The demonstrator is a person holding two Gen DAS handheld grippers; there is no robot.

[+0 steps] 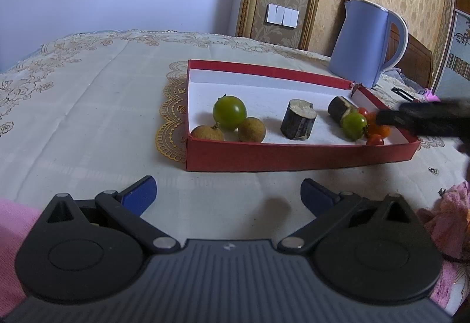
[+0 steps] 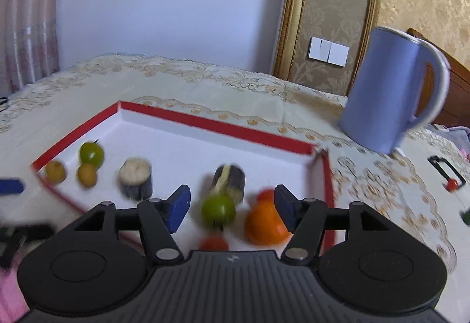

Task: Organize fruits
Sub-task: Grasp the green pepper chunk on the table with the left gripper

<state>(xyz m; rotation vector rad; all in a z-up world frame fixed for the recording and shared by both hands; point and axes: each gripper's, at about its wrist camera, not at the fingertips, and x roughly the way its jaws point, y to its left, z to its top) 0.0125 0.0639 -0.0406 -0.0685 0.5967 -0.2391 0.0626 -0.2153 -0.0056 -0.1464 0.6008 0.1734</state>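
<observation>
Fruits: tomatoes, longans, cane pieces inside red tray [image 1: 293, 152] | right gripper [image 2: 232, 207]: jaws spread, pinching nothing, green tomato [image 2: 218, 209] and orange tomato [image 2: 264, 224] lying between | left gripper [image 1: 227, 195]: spread, empty, before tray

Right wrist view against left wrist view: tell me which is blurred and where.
Right wrist view: motion-smeared, worst on the green tomato, orange tomato and blue kettle. Left wrist view: sharp on the red box and its fruit; only the right gripper entering at the right edge is blurred. Both bend straight lines, fisheye-style.
</observation>
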